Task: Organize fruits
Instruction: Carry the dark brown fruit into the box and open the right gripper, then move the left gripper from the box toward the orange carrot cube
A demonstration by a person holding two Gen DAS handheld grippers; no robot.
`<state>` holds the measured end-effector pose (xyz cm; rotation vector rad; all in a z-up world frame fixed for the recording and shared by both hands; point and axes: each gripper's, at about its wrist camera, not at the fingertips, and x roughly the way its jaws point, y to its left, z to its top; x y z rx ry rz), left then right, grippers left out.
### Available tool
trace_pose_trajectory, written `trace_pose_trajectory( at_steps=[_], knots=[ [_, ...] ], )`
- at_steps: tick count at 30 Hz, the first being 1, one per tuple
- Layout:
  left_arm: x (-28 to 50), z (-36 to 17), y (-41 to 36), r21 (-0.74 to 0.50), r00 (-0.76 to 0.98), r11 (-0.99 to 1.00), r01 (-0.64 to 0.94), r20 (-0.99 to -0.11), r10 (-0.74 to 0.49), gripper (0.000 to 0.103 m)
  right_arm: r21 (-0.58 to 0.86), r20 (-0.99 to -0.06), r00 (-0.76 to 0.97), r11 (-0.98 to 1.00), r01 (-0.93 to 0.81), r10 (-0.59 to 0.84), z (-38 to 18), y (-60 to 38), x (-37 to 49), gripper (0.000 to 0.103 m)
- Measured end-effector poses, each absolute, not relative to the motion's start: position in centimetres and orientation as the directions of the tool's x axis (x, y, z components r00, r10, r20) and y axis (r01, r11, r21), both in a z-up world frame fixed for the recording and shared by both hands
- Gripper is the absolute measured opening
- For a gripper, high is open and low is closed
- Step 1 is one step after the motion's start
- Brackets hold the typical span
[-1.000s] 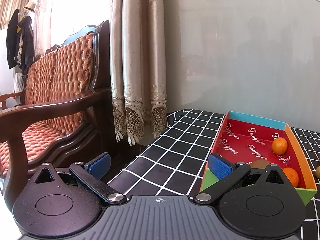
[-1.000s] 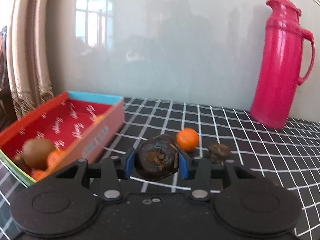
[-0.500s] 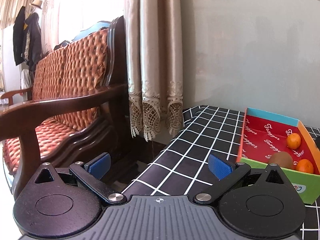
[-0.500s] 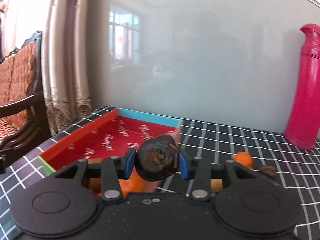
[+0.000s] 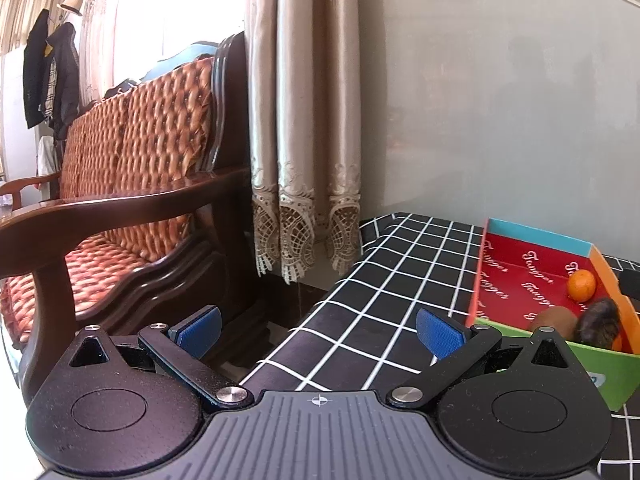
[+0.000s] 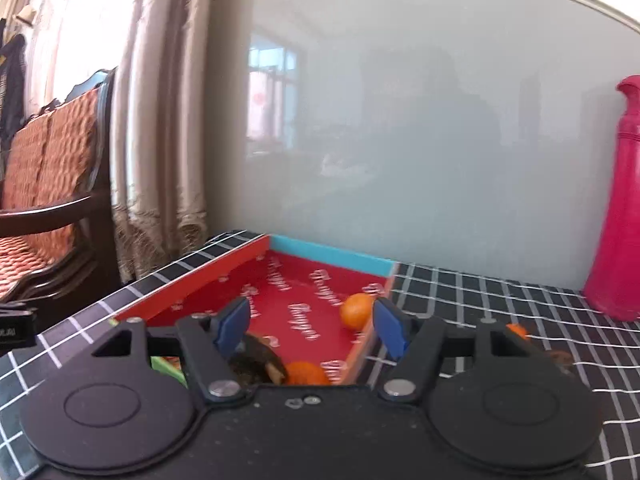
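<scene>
A red cardboard tray [image 6: 224,280] [image 5: 516,272] lies on the checked table. My right gripper [image 6: 312,324] is open above its near end. The dark fruit [image 6: 256,364] lies in the tray below the fingers, next to an orange [image 6: 306,374]; another orange [image 6: 356,310] sits further in. In the left wrist view the tray holds an orange [image 5: 582,285], a kiwi [image 5: 554,318] and the dark fruit [image 5: 600,322]. My left gripper [image 5: 318,326] is open and empty over the table's left edge.
A pink thermos [image 6: 618,216] stands at the back right. An orange [image 6: 518,330] and a small brown fruit [image 6: 560,357] lie on the table, right of the tray. A wooden sofa [image 5: 120,208] and curtain [image 5: 304,120] are left of the table.
My right gripper moved left over the tray, opened and let go of the dark fruit, which now lies in the tray. My left gripper drifted left, away from the tray.
</scene>
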<state>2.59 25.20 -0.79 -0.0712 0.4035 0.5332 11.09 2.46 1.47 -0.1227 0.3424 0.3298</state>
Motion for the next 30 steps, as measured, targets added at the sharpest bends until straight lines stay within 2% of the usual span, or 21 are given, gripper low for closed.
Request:
trace_pose_trajectory(
  at_steps=[11,30],
  knots=[
    [3.7,0.0,21.3,0.032,0.828,0.898,-0.439,-0.375,0.418,0.103,-0.060,-0.362,0.920,0.982,-0.180,0.147,1.7,-4.2,12.0,0.067],
    [5.6,1.2,12.5,0.046,0.884,0.950,-0.310,-0.354,0.306,0.103,-0.056,-0.331,0.943,0.998,0.030,-0.047,3.5,-16.1,10.5,0.066]
  ],
)
